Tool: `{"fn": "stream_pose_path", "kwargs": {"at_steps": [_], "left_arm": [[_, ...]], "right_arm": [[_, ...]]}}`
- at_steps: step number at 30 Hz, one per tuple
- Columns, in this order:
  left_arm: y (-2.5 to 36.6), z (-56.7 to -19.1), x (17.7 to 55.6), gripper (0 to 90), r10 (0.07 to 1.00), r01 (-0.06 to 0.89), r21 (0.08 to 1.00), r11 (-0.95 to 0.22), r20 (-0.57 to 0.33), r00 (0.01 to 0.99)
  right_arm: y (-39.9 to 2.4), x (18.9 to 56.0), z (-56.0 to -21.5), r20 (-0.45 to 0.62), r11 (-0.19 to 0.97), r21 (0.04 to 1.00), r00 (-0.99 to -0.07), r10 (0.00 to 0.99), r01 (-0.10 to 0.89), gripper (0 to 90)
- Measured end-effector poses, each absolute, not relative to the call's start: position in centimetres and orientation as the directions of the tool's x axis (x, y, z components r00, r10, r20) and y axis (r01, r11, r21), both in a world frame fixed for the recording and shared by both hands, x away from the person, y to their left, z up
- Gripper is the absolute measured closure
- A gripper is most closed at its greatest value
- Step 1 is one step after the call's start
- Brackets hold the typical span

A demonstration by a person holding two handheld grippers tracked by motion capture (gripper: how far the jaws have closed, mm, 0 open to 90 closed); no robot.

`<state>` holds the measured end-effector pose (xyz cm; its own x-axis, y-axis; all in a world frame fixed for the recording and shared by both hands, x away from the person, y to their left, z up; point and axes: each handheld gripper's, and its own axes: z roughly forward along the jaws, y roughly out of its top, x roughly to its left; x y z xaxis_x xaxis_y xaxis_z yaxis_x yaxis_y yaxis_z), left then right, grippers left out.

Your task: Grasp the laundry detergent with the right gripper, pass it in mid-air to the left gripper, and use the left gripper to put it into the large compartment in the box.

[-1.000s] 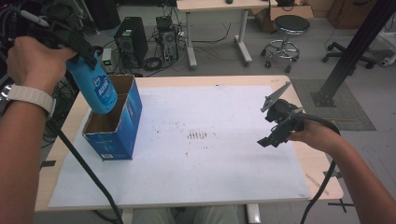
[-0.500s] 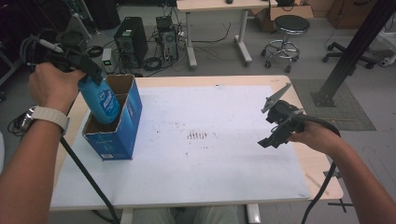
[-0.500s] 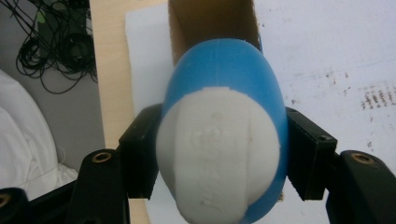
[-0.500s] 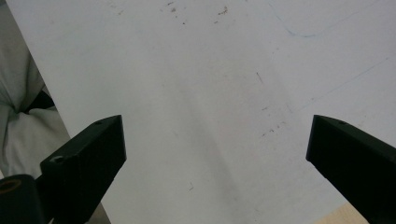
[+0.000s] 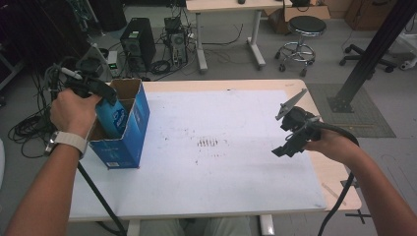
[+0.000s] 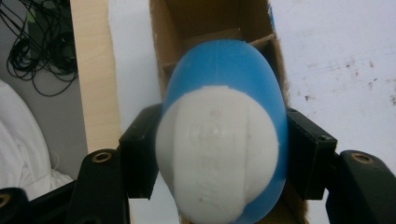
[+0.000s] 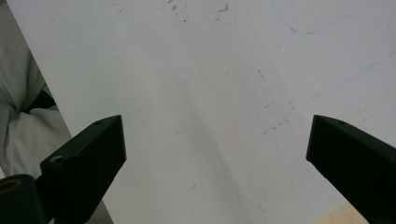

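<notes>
Blue bottle (image 6: 224, 140) with white cap, clamped in closed left hand-held gripper (image 5: 101, 91), partly inside box (image 5: 129, 142).

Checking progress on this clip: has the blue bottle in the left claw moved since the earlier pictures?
Yes. The blue bottle, gripped by the left claw, has sunk from above the cardboard box into it.

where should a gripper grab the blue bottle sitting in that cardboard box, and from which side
Grip the blue bottle by its upper end, coming from above. Its lower part sits inside the box, whose cardboard walls block any side approach, so just the top is reachable. The left gripper does this: its jaws close across the body's narrower width, pads on the two opposite sides. The right gripper hangs open above the table.
</notes>
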<state>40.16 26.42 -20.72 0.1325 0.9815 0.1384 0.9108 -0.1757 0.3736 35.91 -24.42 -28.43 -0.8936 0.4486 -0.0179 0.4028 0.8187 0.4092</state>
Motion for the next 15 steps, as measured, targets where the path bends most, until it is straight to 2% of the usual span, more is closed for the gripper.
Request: {"fn": "stream_pose_path", "kwargs": {"at_steps": [15], "left_arm": [[26.1, -25.0, 40.5, 38.5, 0.977, 0.924, 0.331, -0.191, 0.155, 0.146]], "right_arm": [[-24.4, 35.9, -28.8, -0.009, 0.817, 0.402, -0.89, 0.456, 0.414, 4.5]]}}
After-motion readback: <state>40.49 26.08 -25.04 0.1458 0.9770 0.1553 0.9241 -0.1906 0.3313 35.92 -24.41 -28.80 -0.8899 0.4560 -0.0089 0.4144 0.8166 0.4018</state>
